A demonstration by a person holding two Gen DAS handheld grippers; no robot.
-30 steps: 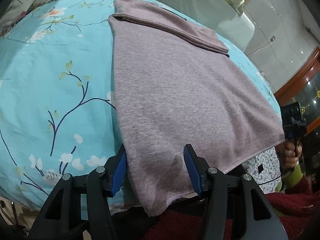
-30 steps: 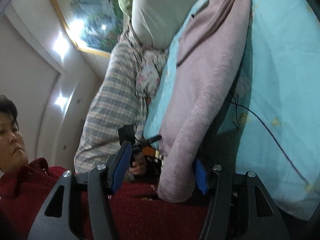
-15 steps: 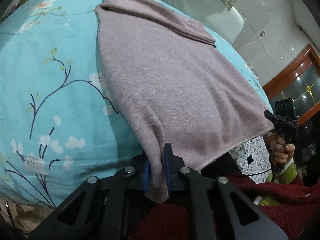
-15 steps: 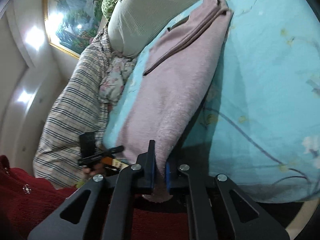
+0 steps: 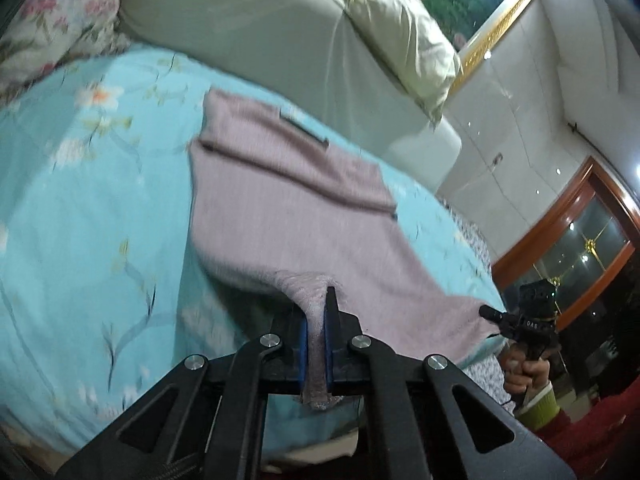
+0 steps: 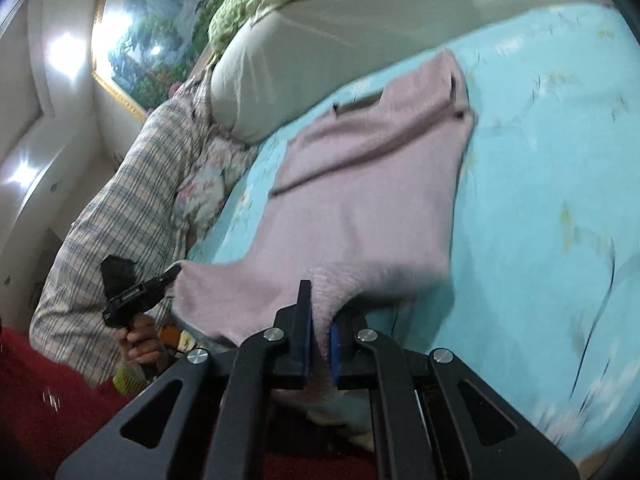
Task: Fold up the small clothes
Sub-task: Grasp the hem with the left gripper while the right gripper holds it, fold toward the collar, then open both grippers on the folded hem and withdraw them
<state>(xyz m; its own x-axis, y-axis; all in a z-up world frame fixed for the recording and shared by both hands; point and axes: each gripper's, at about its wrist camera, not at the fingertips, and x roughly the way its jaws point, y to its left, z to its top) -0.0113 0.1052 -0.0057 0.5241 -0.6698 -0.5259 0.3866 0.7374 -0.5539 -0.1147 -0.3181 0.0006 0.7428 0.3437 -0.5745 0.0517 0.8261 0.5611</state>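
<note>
The mauve knit garment (image 5: 304, 216) lies spread on the bed's turquoise floral sheet (image 5: 92, 208), its far end folded over near a grey-beige bolster (image 5: 248, 28); the near hem is lifted at both corners. The left tongs (image 5: 316, 332) are clamped on one corner — blue pads pressed into the cloth; the right tongs (image 6: 318, 340) grip the other corner (image 6: 332, 284) likewise, beside a plaid quilt (image 6: 120, 216).
</note>
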